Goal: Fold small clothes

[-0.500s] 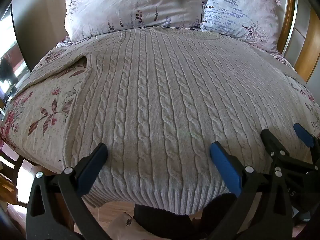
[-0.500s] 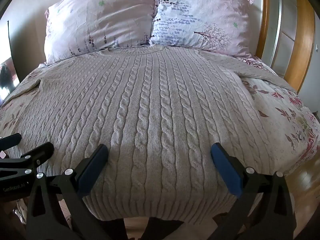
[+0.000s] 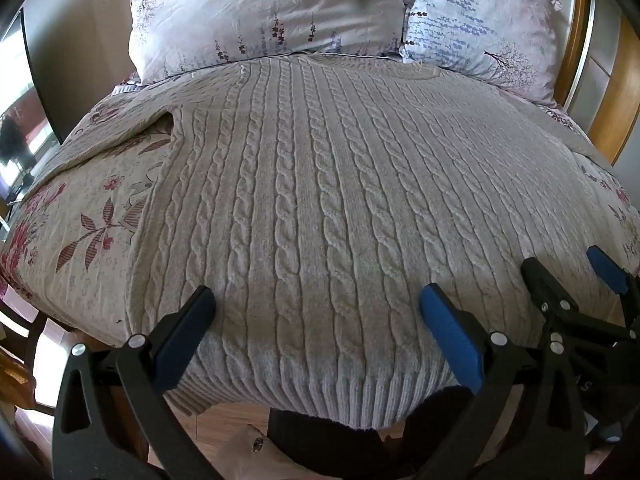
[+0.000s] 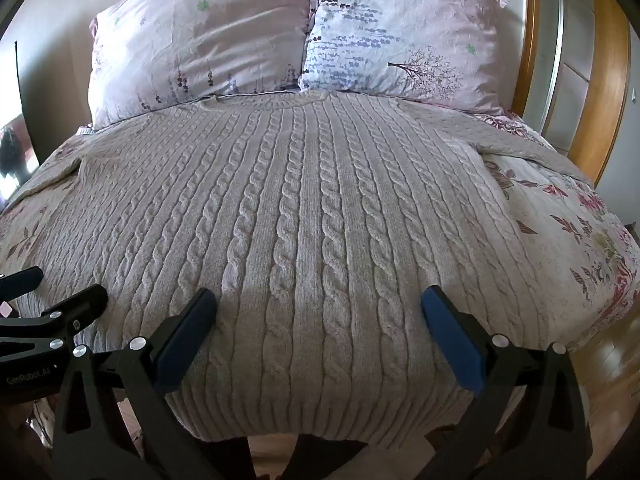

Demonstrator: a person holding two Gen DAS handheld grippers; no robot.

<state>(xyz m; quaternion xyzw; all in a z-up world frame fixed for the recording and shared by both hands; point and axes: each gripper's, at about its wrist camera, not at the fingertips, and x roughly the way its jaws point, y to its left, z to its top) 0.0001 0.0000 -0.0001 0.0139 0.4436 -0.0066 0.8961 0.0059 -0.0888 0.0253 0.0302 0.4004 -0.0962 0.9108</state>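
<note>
A grey cable-knit sweater point(image 3: 320, 208) is lying flat and face up on the bed point(image 3: 92, 216), its neckline touching the two pillows point(image 4: 304, 36) at the headboard and its ribbed hem point(image 3: 320, 392) hanging at the near edge of the mattress. Both sleeves are spreading out sideways over the floral bedspread.

The left claw point(image 3: 316, 320) is hovering over the hem with its jaws standing wide and nothing between them; the right claw point(image 4: 320, 316) is doing the same just beside it, equally wide and empty. Each is tilting downward toward the knit, and each is showing at the edge of the other's view.

Compared with half a second ago, very little is changing: the sweater is sitting in the same spread-out pose and the claws are framing the same stretch of hem (no wrinkle or lift is appearing in the fabric). That suggests the folding is not yet started and the person is lining up a first grasp. Judging from the layout, the likely next need is to pinch the hem corners or a sleeve, and the thick knit may bunch if gripped too shallowly.
</note>
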